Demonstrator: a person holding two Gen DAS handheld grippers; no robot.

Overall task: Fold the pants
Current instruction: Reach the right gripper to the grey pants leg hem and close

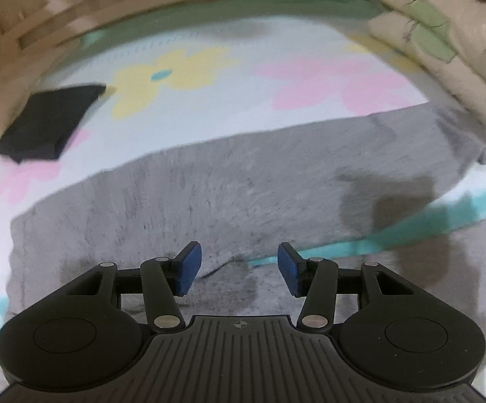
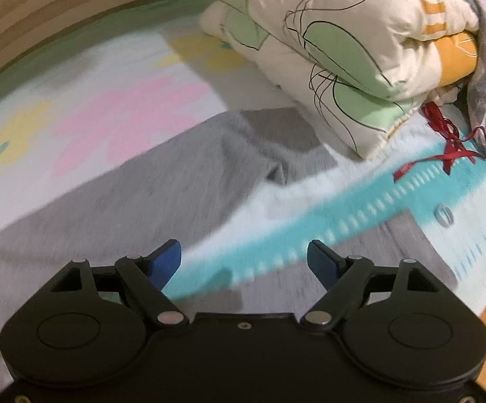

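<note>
Nearest, the left gripper (image 1: 239,273) and the right gripper (image 2: 244,262) each hover with blue pads spread wide, gripping nothing, just above the grey fuzzy pants (image 1: 236,188). The pants lie spread flat across the pale flower-printed bed sheet with teal border (image 1: 209,107). Farther off sit a folded black cloth (image 1: 48,121) at left and a rolled cream quilt with green patches (image 2: 337,43) at right.

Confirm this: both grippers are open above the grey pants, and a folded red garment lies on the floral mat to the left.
Wrong colour only. The left wrist view shows the folded garment is black. Left gripper, right gripper and grey pants are as stated.
</note>
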